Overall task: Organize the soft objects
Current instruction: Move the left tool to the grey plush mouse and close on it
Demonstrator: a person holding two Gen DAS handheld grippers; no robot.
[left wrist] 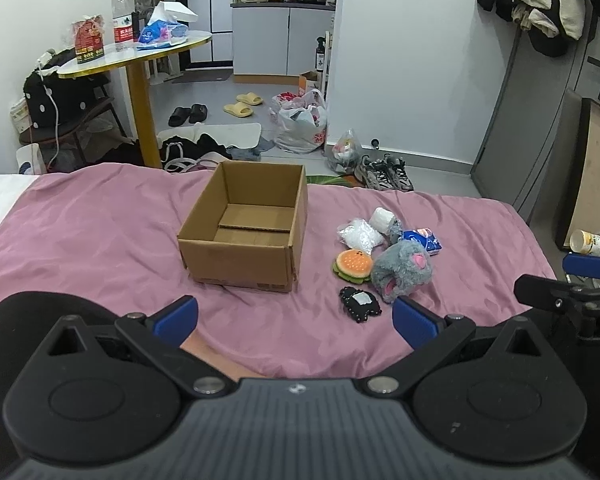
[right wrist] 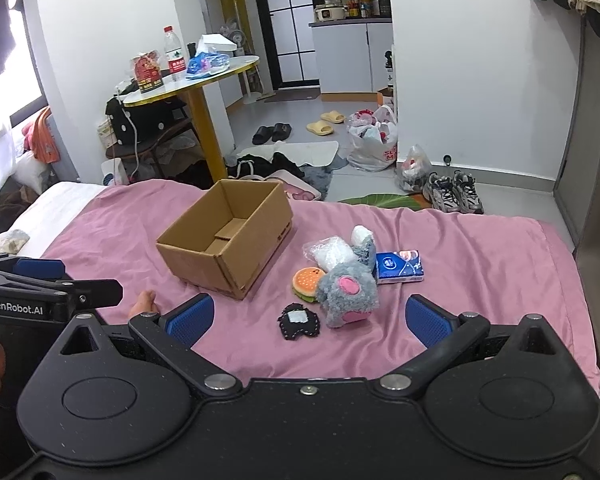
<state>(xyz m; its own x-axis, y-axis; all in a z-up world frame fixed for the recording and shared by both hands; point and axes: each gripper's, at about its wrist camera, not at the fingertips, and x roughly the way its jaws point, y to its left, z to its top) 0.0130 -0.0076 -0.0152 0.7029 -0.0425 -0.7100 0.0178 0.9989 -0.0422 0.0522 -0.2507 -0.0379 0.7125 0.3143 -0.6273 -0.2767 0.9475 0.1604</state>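
Note:
An open, empty cardboard box (left wrist: 244,232) (right wrist: 224,236) sits on the pink bedsheet (left wrist: 100,232) (right wrist: 480,264). To its right lies a cluster of soft things: a grey plush mouse (left wrist: 400,270) (right wrist: 348,292), a burger plush (left wrist: 352,265) (right wrist: 306,282), a black stitched plush (left wrist: 360,304) (right wrist: 299,320), a clear plastic bag (left wrist: 360,236) (right wrist: 330,254), a white roll (left wrist: 382,218) (right wrist: 362,235) and a blue tissue pack (left wrist: 426,240) (right wrist: 398,266). My left gripper (left wrist: 296,318) is open and empty, near the bed's front. My right gripper (right wrist: 310,316) is open and empty, just short of the black plush.
A round yellow-legged table (left wrist: 140,56) (right wrist: 192,80) with a bottle and packets stands beyond the bed. Slippers, bags, clothes and sneakers (left wrist: 384,174) lie on the floor. A bare foot (right wrist: 142,304) rests on the sheet. The right gripper's body shows in the left view (left wrist: 572,288).

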